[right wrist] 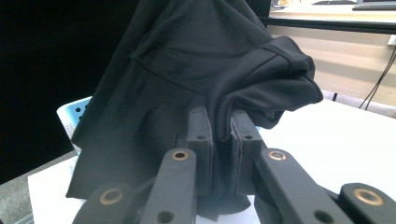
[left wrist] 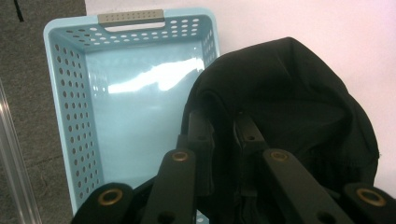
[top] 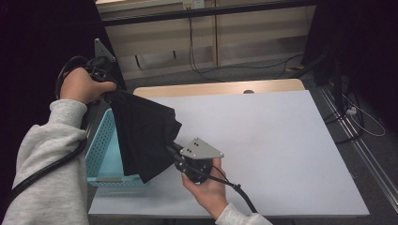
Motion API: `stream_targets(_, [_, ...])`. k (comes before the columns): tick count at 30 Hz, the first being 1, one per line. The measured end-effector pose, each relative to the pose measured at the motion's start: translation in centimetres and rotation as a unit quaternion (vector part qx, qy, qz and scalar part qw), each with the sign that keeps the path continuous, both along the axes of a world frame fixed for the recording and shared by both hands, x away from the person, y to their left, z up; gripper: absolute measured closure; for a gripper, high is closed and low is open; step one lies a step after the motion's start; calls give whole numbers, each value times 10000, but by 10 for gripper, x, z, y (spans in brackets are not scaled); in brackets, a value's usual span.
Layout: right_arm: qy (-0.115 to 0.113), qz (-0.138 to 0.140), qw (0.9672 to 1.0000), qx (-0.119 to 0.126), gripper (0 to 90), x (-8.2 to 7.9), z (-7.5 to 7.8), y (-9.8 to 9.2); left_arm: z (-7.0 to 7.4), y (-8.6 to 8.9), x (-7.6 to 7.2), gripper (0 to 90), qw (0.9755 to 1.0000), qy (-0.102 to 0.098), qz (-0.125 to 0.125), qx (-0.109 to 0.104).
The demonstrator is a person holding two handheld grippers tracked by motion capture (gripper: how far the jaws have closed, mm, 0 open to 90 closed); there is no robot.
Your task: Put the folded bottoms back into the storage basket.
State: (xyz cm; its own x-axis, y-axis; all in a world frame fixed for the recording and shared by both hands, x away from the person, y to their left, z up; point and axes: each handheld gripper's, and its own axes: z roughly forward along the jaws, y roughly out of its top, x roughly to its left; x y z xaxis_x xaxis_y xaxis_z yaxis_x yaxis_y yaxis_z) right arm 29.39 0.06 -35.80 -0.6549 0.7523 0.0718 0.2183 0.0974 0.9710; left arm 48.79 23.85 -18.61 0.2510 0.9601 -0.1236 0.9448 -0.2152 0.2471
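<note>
High view: both tongs, left (top: 109, 91) and right (top: 172, 151), pinch a black cloth (top: 143, 133) over the blue basket (top: 101, 145).

We are wearing grey sweatshirt sleeves (top: 51, 159), gripping black two-jaw grippers with brass-ringed screws, grey triangular plates (top: 202, 149) and trailing black cables (top: 234, 187).

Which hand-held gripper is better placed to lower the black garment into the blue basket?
Left, probably. The left hand-held gripper holds the black garment above the blue basket; the right hand-held gripper grips it over the table.
</note>
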Motion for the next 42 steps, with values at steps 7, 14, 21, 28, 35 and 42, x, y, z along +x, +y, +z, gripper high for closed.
stream_targets(7, [11,66,10000,-13,813,4,-1,8,-1,7,2,808,10000,5,51,-3])
stream_targets(14, [13,126,9999,-3,813,7,-3,14,-1,14,3,808,10000,13,81,41])
stream_targets(21, [12,192,9998,4,812,10,-4,22,-4,22,6,808,9999,0,121,46])
stream_targets(28, [48,205,9998,24,812,11,-5,27,-4,25,6,808,9999,-22,135,69])
stream_targets(35, [37,276,9996,55,811,12,-5,33,-3,31,8,808,9998,-44,160,109])
stream_targets(42, [30,303,9995,45,812,14,-5,37,-3,34,9,808,9998,-17,180,96])
